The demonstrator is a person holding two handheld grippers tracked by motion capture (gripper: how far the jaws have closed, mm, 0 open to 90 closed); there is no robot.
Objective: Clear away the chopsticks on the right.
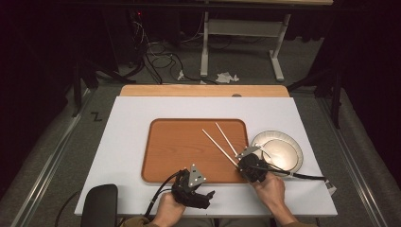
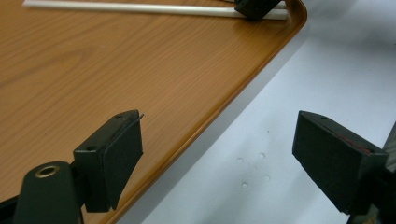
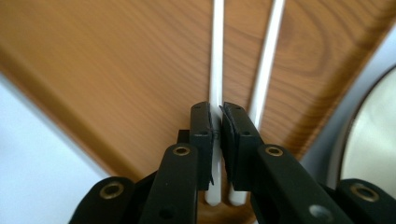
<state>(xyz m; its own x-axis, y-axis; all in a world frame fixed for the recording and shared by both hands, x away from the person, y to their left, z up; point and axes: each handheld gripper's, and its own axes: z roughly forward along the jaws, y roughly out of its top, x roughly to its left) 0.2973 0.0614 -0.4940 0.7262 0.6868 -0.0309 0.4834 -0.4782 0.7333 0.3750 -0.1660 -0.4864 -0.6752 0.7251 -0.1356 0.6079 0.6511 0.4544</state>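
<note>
White sheeting covers the counter [image 1: 127,156], and on it the right tongs [image 3: 216,123] are clamped on one of two white chopsticks [image 3: 217,56], whose far part lies across the wooden tray [image 1: 175,146] beside the second chopstick [image 3: 268,60]. Near the tray's front right corner, the left tongs [image 2: 217,154] stand wide with nothing between them. Just right of the tray sits a pale plate [image 1: 283,149].

No legible text, labels or numbers, seemingly.

Round plate [image 1: 276,151], crumpled paper [image 1: 226,76], floor cables [image 1: 158,59]
</note>
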